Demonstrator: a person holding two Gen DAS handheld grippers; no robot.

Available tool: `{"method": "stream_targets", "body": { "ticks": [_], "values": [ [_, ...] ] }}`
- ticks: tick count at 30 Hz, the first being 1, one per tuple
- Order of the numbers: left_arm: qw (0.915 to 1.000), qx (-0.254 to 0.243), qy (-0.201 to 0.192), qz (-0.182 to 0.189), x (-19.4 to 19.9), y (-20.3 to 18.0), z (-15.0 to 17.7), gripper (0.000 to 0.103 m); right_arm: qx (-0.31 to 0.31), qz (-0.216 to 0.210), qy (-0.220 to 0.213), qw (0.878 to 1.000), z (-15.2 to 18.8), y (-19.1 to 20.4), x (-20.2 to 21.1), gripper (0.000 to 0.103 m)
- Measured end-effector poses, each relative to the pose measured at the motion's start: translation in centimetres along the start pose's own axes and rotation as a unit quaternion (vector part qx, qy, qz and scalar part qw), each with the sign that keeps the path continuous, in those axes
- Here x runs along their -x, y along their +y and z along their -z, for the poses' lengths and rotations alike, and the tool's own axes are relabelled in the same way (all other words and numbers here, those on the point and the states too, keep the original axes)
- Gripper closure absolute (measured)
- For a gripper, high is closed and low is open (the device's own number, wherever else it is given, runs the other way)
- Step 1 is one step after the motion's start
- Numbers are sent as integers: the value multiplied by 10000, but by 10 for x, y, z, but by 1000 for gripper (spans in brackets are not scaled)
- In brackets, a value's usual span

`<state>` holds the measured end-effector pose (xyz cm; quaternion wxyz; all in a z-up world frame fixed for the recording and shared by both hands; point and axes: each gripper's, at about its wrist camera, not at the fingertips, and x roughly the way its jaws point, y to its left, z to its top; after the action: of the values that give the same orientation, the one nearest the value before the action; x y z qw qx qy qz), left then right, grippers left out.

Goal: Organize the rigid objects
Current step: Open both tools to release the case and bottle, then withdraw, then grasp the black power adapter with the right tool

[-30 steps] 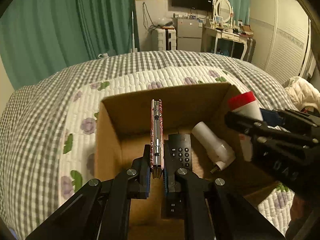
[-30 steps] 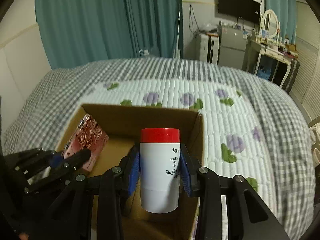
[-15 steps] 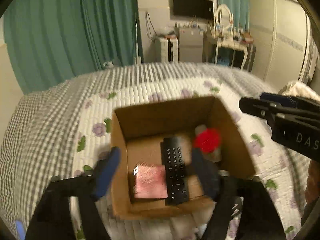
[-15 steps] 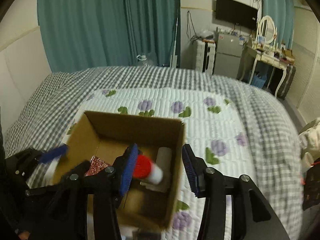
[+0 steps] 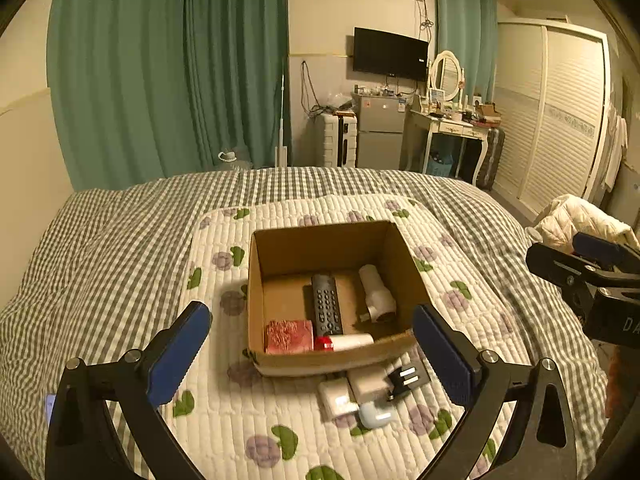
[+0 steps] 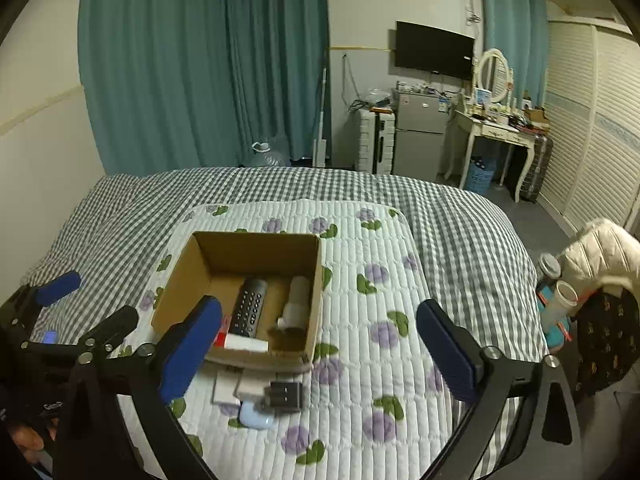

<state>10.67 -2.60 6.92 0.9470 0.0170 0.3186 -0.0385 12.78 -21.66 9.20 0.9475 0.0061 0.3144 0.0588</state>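
Bedroom, one bed with grey-and-white checked cover; over it a white quilted pad printed with purple flowers. Cardboard box, open, on the pad, containing: black remote lying flat at centre; white cylinder to its right; red patterned case at front left; white bottle with red cap on its side along the front wall. Small white and black chargers on the pad just before the box. Left gripper empty, jaws wide; right gripper likewise. Background: teal curtains, wall television, small fridge, white dressing desk, louvred wardrobe.
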Motion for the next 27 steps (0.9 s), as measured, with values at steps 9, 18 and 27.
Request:
{"method": "stream_targets", "body": {
  "ticks": [9, 18, 27],
  "values": [
    [9992, -7, 396, -80, -36, -3, 55, 0, -10, -66, 737, 9973, 67, 0, -51, 0],
    [9928, -98, 1129, -395, -106, 13, 116, 0, 130, -379, 1669, 9852, 125, 20, -135, 3],
    [9886, -273, 1396, -499, -129, 13, 135, 0, 22, -567, 2017, 9778, 138, 27, -177, 57]
  ]
}}
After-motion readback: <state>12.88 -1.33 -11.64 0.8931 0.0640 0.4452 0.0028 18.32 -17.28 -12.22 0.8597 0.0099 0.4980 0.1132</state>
